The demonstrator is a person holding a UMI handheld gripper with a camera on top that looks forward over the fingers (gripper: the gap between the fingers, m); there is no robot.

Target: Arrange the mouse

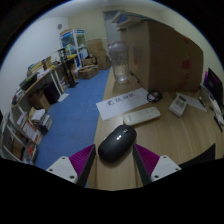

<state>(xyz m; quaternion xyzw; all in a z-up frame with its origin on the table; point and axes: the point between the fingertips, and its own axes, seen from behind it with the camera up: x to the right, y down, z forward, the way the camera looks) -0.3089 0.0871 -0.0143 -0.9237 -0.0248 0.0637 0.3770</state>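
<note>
A black computer mouse (117,143) sits between my two fingers at their tips, over the near part of the wooden desk (165,135). My gripper (117,152) is shut on it: the magenta pad of the left finger (86,160) and that of the right finger (146,157) press on its two sides. I cannot tell whether the mouse rests on the desk or is lifted off it.
Beyond the mouse lie a white oblong device (141,116), a white printed sheet (120,102), a small dark object (153,96) and a white box (178,104). A water jug (119,62) stands at the desk's far end. Blue floor (70,115) and cluttered shelves (35,100) are to the left.
</note>
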